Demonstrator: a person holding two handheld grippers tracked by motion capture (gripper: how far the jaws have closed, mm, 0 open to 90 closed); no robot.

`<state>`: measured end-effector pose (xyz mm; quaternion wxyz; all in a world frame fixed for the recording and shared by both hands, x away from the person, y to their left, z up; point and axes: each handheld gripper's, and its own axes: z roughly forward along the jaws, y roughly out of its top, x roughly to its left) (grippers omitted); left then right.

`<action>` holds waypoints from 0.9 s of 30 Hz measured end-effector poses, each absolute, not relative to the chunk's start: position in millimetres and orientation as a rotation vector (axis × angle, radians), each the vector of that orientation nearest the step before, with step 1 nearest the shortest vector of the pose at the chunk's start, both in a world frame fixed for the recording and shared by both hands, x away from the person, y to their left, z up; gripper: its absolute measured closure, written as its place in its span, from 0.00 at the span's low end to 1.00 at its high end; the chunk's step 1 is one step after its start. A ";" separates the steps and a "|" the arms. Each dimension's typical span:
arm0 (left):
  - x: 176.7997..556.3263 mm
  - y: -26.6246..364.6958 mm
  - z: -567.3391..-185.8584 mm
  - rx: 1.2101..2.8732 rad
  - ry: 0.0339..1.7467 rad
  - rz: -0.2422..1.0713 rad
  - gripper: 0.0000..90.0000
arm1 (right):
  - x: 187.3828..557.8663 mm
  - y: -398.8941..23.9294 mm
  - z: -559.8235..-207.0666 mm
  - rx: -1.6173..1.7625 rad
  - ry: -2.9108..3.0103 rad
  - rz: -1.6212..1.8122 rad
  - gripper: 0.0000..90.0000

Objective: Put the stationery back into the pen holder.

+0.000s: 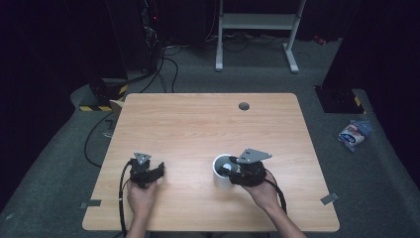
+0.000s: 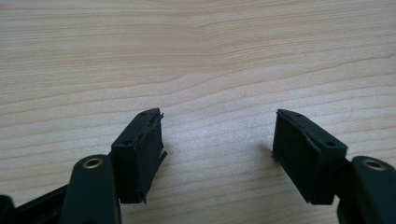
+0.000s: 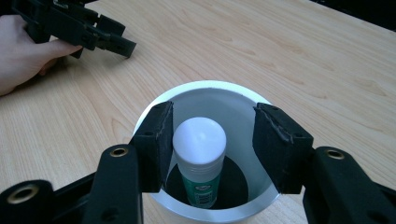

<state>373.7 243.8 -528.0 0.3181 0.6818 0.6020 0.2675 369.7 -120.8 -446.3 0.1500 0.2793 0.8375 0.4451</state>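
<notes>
A white cylindrical cup (image 3: 205,87) stands on the wooden table (image 1: 208,124), right of centre near the front. Inside it stands a small bottle (image 3: 200,140) with a white cap and a green label, upright and leaning a little. My right gripper (image 3: 212,113) points down into the cup (image 1: 219,181), its jaws on either side of the cap. The left pad sits beside the cap and the right pad is well apart from it. My left gripper (image 2: 218,116) rests low over bare wood at the front left (image 1: 159,170), jaws wide with nothing between them.
A grey cable hole (image 1: 243,106) sits near the table's far edge. Beyond the table stands a white desk frame (image 1: 257,22), with cables (image 1: 168,64) on the carpet at the left. A blue and white packet (image 1: 354,134) lies on the floor at the right.
</notes>
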 end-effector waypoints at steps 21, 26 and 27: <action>373.8 243.4 -527.8 1.801 1.584 0.705 0.37 | 367.3 -136.6 -433.5 0.806 2.348 1.350 0.50; 373.8 243.5 -527.8 1.801 1.584 0.705 0.37 | 367.1 -141.9 -432.1 0.821 2.327 1.363 0.50; 373.9 243.3 -527.9 1.797 1.585 0.706 0.37 | 367.2 -142.8 -431.7 0.825 2.324 1.369 0.50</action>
